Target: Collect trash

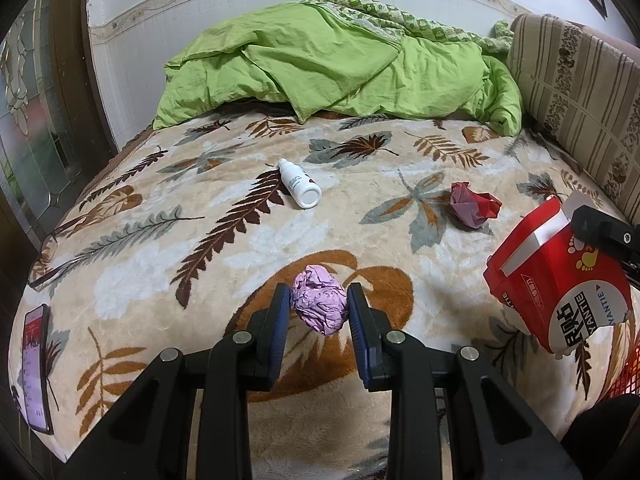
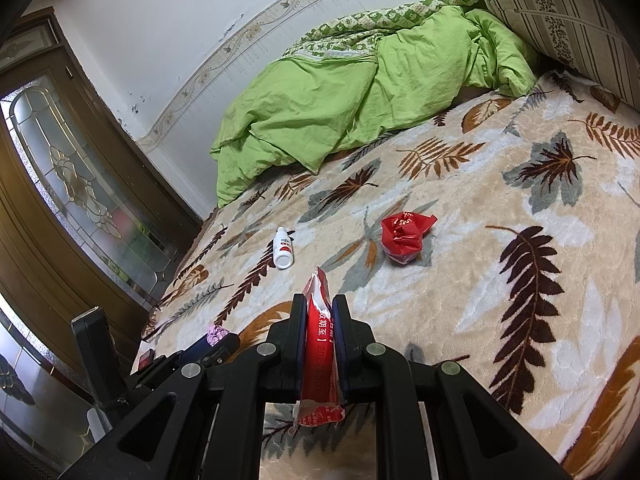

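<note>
My left gripper (image 1: 319, 300) is shut on a crumpled pink paper ball (image 1: 319, 305), held just over the leaf-patterned blanket (image 1: 240, 248). The right gripper (image 2: 319, 312) is shut on a flattened red and white carton (image 2: 319, 350); the same carton (image 1: 560, 276) shows at the right edge of the left wrist view. A crumpled red wrapper (image 1: 474, 205) (image 2: 404, 236) lies loose on the blanket further back. A small white bottle (image 1: 299, 189) (image 2: 282, 249) lies on its side beyond the pink ball. A bit of the pink ball (image 2: 216, 334) peeks out at the lower left of the right wrist view.
A rumpled green duvet (image 1: 340, 68) is heaped at the far end of the bed. A striped headboard cushion (image 1: 580, 92) stands on the right. A phone (image 1: 35, 364) lies at the bed's left edge. A wooden door with patterned glass (image 2: 80, 192) stands left.
</note>
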{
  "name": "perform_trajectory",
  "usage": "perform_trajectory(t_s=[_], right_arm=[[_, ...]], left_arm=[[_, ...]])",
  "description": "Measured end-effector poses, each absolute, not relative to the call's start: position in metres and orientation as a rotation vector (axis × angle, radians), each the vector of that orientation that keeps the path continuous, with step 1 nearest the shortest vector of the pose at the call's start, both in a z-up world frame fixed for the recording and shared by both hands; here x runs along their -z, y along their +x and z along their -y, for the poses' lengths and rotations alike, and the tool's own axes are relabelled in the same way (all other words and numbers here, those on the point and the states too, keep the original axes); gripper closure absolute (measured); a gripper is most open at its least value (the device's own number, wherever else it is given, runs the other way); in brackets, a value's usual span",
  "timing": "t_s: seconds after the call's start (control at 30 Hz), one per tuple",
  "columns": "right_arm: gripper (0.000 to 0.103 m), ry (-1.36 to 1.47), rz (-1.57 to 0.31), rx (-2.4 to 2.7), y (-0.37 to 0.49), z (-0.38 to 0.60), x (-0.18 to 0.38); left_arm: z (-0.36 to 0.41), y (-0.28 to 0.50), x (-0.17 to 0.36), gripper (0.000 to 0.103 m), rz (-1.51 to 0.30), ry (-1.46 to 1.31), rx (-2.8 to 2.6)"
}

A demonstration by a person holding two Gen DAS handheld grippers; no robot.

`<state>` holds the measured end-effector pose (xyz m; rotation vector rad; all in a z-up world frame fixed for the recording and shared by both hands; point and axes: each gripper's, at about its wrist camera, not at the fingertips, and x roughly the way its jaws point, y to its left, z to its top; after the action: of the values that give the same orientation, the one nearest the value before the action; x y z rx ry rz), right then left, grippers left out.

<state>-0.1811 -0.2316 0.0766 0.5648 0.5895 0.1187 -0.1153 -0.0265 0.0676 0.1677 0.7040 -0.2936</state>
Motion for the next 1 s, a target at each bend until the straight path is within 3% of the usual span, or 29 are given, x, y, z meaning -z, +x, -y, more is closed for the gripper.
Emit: perform_trajectory(t_s=[0.5, 1.0], right_arm=[[0.090, 0.611, -0.581, -0.118, -0.196, 0.237, -0.085], [0.090, 0.669, -0.460, -0.028, -0.284, 0.288, -0.135]], left_arm=[[0.034, -0.127, -0.072, 0.075, -0.700, 0.172, 0.332], [0.078, -0.181, -0.115, 0.075, -0.708, 0.135, 0.604]])
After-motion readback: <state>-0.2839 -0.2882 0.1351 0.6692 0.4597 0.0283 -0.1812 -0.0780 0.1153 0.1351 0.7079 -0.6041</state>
